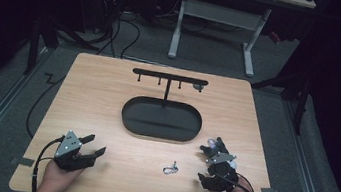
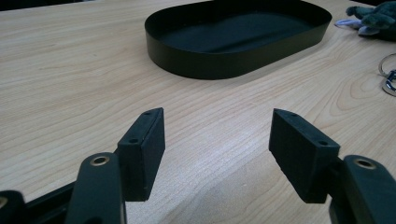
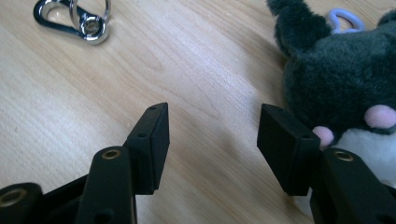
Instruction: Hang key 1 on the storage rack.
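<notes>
A dark grey plush toy (image 1: 215,146) with pink spots and a lilac loop lies on the wooden table at the right. In the right gripper view the plush toy (image 3: 336,70) sits just outside the right-hand jaw, not between the jaws. My right gripper (image 1: 204,165) (image 3: 212,135) is open over bare wood. A small metal clasp with a ring (image 1: 171,168) (image 3: 74,21) lies to its left. My left gripper (image 1: 95,146) (image 2: 217,135) rests at the front left, open and holding nothing.
A black oval tray (image 1: 155,121) (image 2: 210,60) stands mid-table, with a black T-shaped hook stand (image 1: 168,78) rising from its far side. A small item hangs at the bar's right end. Desk legs and cables lie on the floor beyond the table.
</notes>
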